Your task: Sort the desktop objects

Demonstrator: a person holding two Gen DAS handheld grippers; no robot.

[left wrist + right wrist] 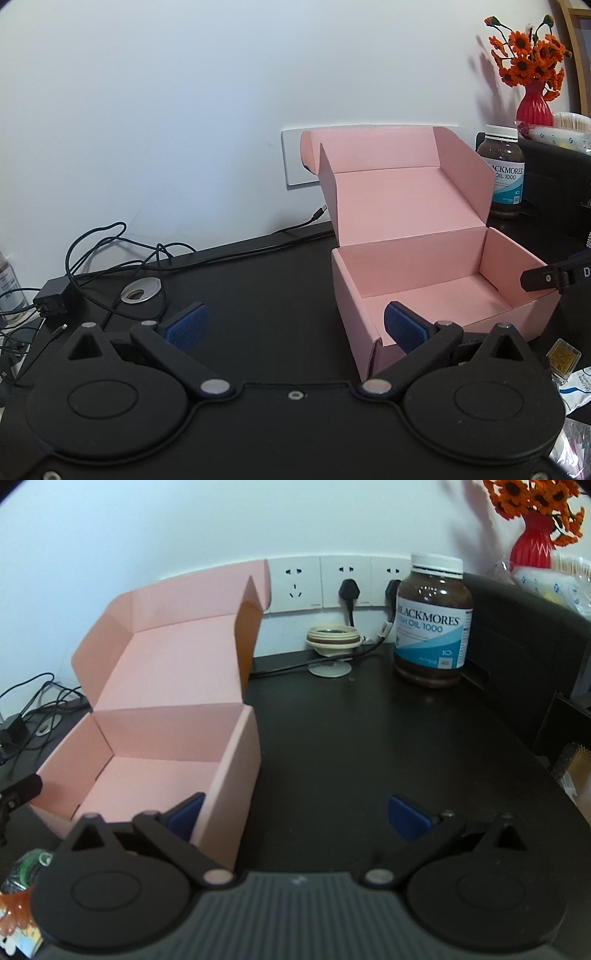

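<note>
An open pink cardboard box (436, 291) stands on the black desk, lid up against the wall; its inside is empty. It also shows in the right wrist view (155, 771). My left gripper (293, 326) is open and empty, straddling the box's front left corner. My right gripper (295, 814) is open and empty, straddling the box's right wall. A brown Blackmores fish oil bottle (432, 624) with a white cap stands at the back right, also in the left wrist view (504, 173). The tip of the right gripper's finger (543, 278) shows over the box's right wall.
Black cables and a charger (55, 295) lie at the back left by a desk grommet (140, 291). A red vase of orange flowers (533, 103) stands back right. A cream lid on a stand (334, 642) sits below the wall sockets (321, 583). Small packets (563, 360) lie at the right.
</note>
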